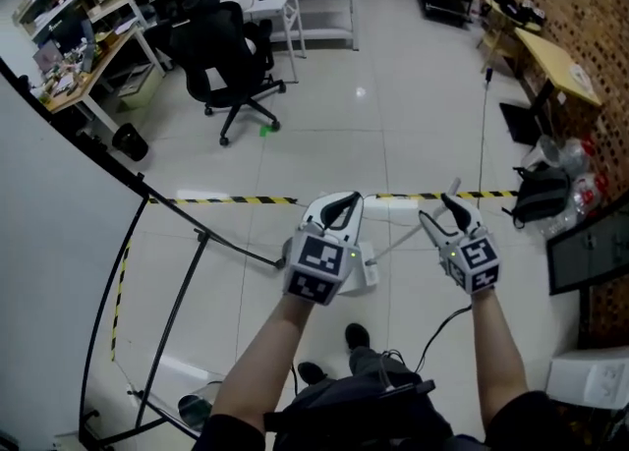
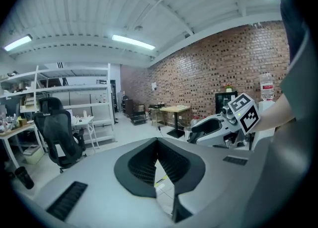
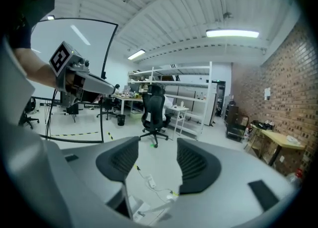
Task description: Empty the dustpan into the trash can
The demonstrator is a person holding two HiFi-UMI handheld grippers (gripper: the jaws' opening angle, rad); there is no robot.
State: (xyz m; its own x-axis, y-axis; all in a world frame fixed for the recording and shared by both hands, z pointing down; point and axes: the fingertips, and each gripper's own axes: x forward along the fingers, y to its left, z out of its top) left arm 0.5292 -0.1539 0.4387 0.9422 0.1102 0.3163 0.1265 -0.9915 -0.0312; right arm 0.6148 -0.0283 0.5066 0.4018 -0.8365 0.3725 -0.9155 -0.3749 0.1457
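Note:
Both grippers are held up in front of me above the tiled floor. My left gripper (image 1: 350,203) (image 2: 158,141) has its pad tips meeting, with nothing seen between them. To its right, my right gripper (image 1: 437,208) (image 3: 158,143) stands open with only floor showing between the pads. Below them on the floor lies a white object that looks like the dustpan (image 1: 370,272) (image 3: 133,207), partly hidden by the left gripper. A thin rod (image 1: 398,245) slants up from it towards the right gripper. A small black bin (image 1: 130,141) (image 3: 120,119) stands far off by the desk at the left.
Yellow-black tape (image 1: 236,200) crosses the floor ahead, with a white power strip (image 1: 391,208) on it. A black office chair (image 1: 226,61) stands beyond. A black tube frame (image 1: 177,272) is at my left; bags (image 1: 539,194) and a wooden table (image 1: 555,61) are at right.

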